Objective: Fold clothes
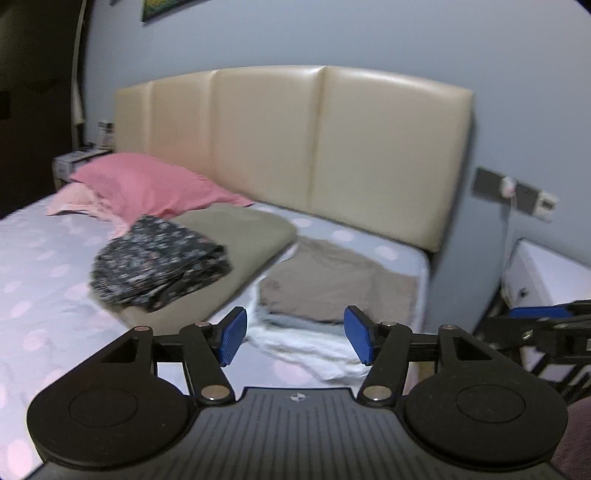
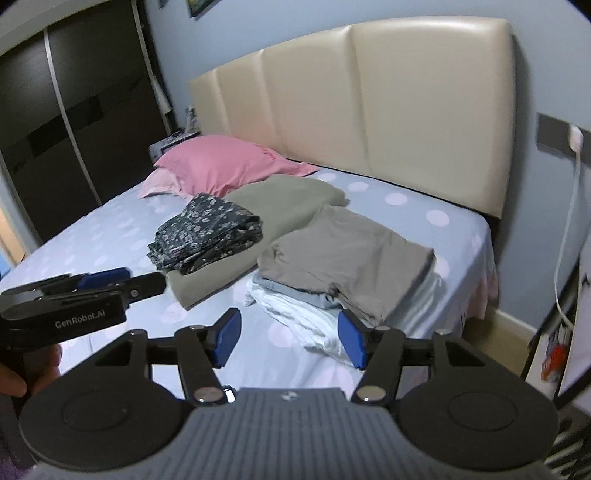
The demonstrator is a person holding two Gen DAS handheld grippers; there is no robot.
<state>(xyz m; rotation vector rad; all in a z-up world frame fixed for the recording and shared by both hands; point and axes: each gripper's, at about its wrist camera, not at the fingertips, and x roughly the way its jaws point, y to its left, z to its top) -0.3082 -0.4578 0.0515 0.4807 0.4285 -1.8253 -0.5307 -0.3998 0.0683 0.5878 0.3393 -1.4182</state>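
Clothes stack (image 2: 343, 254) on bed (image 2: 110, 229): soft, light, floppy; I'd pinch top taupe piece's near hem. Left tongs (image 1: 295, 338), right tongs (image 2: 290, 338) released, empty.

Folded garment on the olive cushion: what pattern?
Dark garment with a small pale floral print, clearest in the right wrist view.

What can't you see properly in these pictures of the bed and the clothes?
- Stack of folded clothes: in the right wrist view the tan top piece covers the lower layers; only their edges show.
- Same stack in the left wrist view: blurred, with the near edge behind the left gripper.
- Olive pillow: partly under the floral garment.
- Picture on the wall: cut off by the top edge.
- Nightstand items: too small and blurred.
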